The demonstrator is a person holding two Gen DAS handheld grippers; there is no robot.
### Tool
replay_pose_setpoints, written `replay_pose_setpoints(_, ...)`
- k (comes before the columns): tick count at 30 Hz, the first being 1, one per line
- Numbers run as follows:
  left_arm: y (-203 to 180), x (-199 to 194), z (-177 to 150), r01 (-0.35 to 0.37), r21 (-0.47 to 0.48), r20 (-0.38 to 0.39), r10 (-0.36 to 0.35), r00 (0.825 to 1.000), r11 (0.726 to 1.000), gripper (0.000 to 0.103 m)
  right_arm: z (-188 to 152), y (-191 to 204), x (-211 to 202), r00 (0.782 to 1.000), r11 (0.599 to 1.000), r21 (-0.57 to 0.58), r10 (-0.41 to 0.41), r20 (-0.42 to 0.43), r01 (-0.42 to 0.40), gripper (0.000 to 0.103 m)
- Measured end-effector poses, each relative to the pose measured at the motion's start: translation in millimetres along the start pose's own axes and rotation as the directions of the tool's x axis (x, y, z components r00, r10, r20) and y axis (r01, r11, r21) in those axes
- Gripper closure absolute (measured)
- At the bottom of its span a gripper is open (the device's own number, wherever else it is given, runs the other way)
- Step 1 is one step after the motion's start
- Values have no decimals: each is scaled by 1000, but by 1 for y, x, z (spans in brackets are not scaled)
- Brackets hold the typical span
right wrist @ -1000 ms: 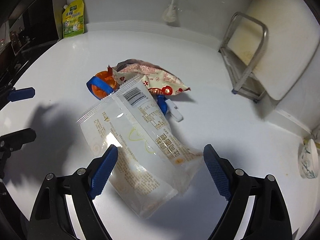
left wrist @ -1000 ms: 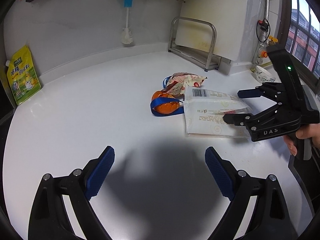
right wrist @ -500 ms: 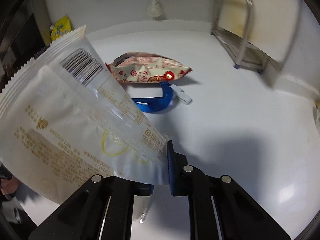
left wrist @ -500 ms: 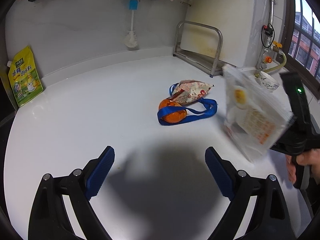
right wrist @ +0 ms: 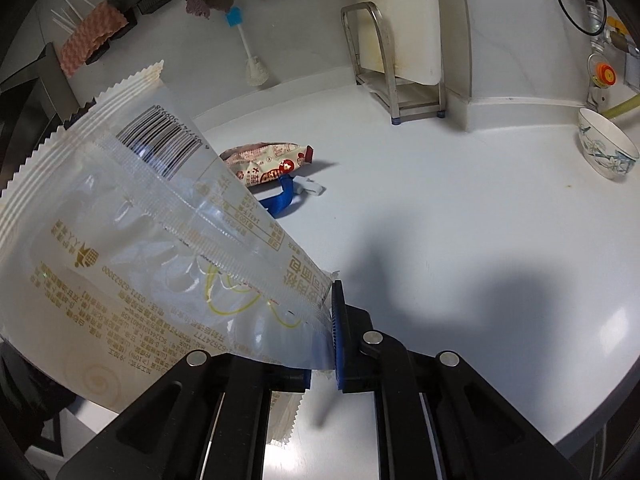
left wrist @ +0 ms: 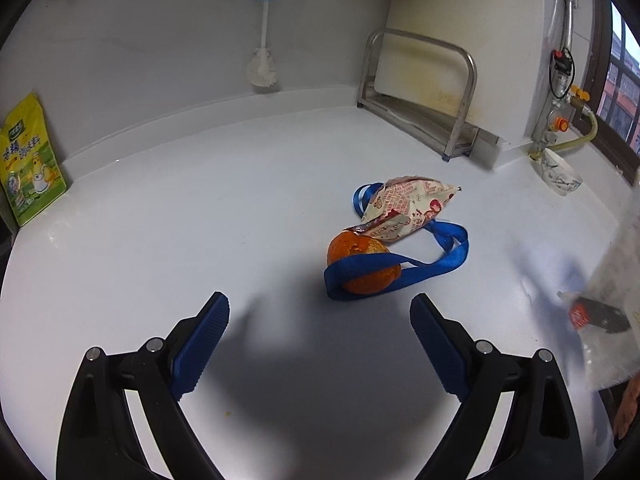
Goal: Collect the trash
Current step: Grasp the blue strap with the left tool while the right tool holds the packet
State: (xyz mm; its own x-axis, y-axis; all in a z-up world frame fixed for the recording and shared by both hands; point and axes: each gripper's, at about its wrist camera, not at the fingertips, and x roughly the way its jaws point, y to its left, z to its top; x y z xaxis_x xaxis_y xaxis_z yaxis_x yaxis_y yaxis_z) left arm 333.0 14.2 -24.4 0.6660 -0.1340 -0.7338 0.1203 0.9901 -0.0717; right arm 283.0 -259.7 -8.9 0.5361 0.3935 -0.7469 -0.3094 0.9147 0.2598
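My right gripper (right wrist: 326,340) is shut on a large clear-and-white bread wrapper (right wrist: 152,240) and holds it up off the white counter (right wrist: 460,200); the wrapper also shows blurred at the right edge of the left wrist view (left wrist: 612,280). On the counter lie a red-and-white snack packet (left wrist: 408,204) (right wrist: 268,164), an orange peel (left wrist: 360,264) and a blue strap (left wrist: 424,264) (right wrist: 280,200) looped around the peel. My left gripper (left wrist: 320,344) is open and empty, just in front of the peel.
A metal rack (left wrist: 424,92) with a white cutting board stands at the back right. A patterned bowl (right wrist: 608,148) sits near the gas pipe. A yellow seasoning bag (left wrist: 28,168) leans on the left wall. A bottle brush (left wrist: 262,40) hangs on the wall.
My right gripper closed on the bread wrapper, lifted it off the counter and carried it right and away. The left gripper moved closer to the peel and strap.
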Motion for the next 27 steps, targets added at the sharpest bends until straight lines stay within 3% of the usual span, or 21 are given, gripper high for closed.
replay_pose_setpoints(3, 3, 13, 2, 15, -15, -41, -15, 999, 1000, 22, -1, -1, -3, 1000, 1000, 8, 14, 9, -14, 95)
replay_pose_setpoints(8, -4, 27, 1, -3, 27, -91, 5, 996, 1000, 64, -4, 0, -6, 999, 999, 16, 32, 26, -33, 95)
replay_pose_setpoints(10, -6, 26, 1, 22, 33, -94, -19, 995, 999, 80, -4, 0, -6, 999, 999, 18, 37, 26, -37, 95)
replay_pose_setpoints(14, -5, 28, 2, 47, 20, -97, -45, 994, 999, 99, -7, 1, -6, 999, 999, 20, 41, 27, -42, 95)
replay_pose_setpoints(27, -7, -28, -15, 134, 18, -13, -134, 991, 991, 102, -20, 12, -5, 998, 998, 26, 63, 26, -64, 95)
